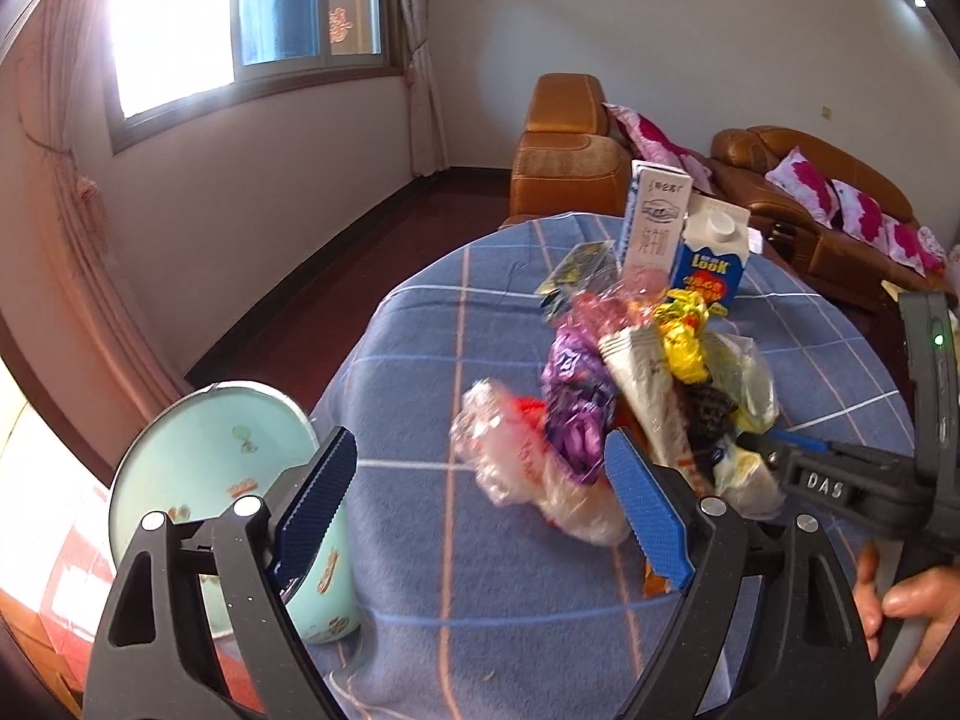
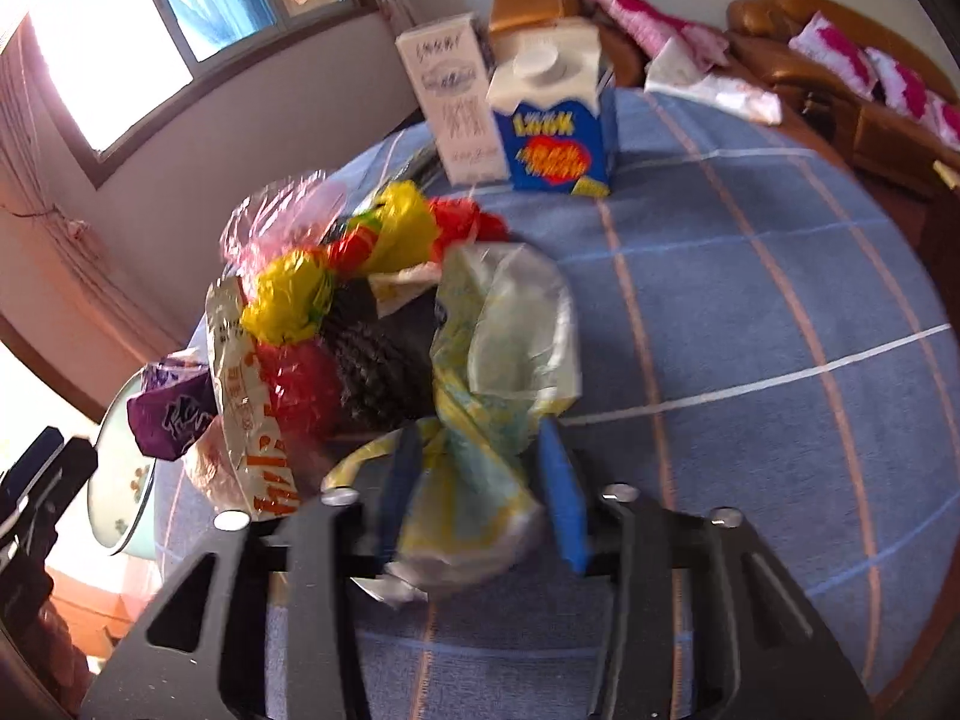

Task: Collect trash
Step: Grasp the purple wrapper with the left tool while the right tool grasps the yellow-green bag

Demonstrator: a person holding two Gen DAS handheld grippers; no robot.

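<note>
**A:** Trash pile (image 1: 630,372), heaped on blue checked cloth of counter (image 1: 456,612). Components: purple wrapper (image 1: 573,396), yellow wrapper (image 1: 684,336), clear wrapper with red print (image 1: 510,450), black mesh (image 1: 708,414), pale plastic bag (image 2: 504,312).

**B:** Position relative to bin?

**A:** To the right of pale green bin (image 1: 204,450), itself at counter's left edge, mouth tilted toward the left wrist camera. Footing of bin hidden.

**B:** Left gripper (image 1: 480,510)?

**A:** Jaws wide apart, blue pads clamping nothing. Clear wrapper lying between and just beyond the tips, untouched.

**B:** Right gripper (image 2: 480,489)?

**A:** Jaws narrow, closed on twisted neck of pale plastic bag. Remainder of pile bunched to the left of and beyond the bag in right wrist view. Handle gripped by hand (image 1: 912,612), lower right of left wrist view.

**B:** Background items?

**A:** White carton (image 1: 657,222) and blue carton (image 1: 711,264), both upright, side by side and touching, at far side of counter. Crumpled white paper (image 2: 714,84) farther back at counter's edge. Brown sofa (image 1: 564,168) with pink cushions behind.
</note>
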